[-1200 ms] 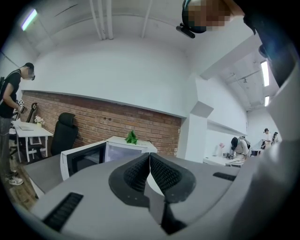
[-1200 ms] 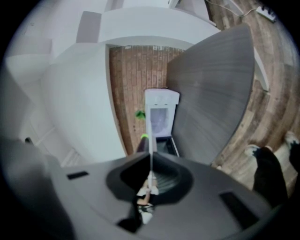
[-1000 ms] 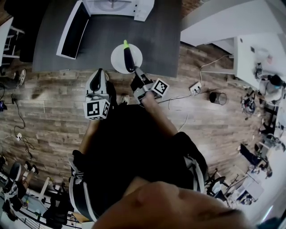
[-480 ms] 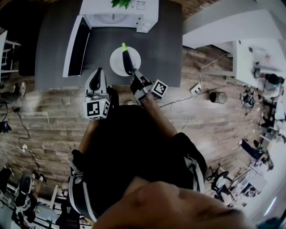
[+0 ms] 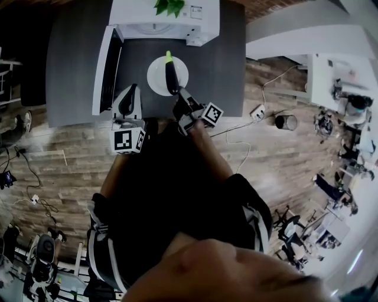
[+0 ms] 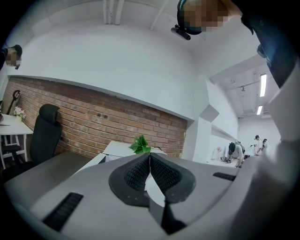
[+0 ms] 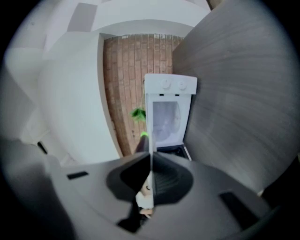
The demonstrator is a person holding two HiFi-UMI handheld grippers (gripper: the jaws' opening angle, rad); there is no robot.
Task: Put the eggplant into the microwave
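A dark purple eggplant [image 5: 172, 76] with a green stem lies on a white plate [image 5: 156, 76] over the dark grey table [image 5: 77, 59]. My right gripper [image 5: 180, 97] is shut on the plate's near rim. In the right gripper view the plate's rim [image 7: 151, 140] runs up between the shut jaws [image 7: 151, 164], with the eggplant's green tip [image 7: 142, 140] to its left. The white microwave [image 5: 159, 17] stands at the table's back, with its door [image 5: 105, 71] swung open to the left. My left gripper [image 5: 129, 97] is shut and holds nothing, near the door's end.
A small green plant [image 5: 170, 6] sits on top of the microwave. A cable and power strip [image 5: 258, 113] and a dark cup [image 5: 286, 122] lie on the wooden floor to the right. White desks [image 5: 331, 76] stand at the right, and a black chair [image 6: 44, 131] at the far left.
The plate with the eggplant has moved forward toward the microwave's opening, carried by my right gripper. My left gripper has come forward over the table's front edge.
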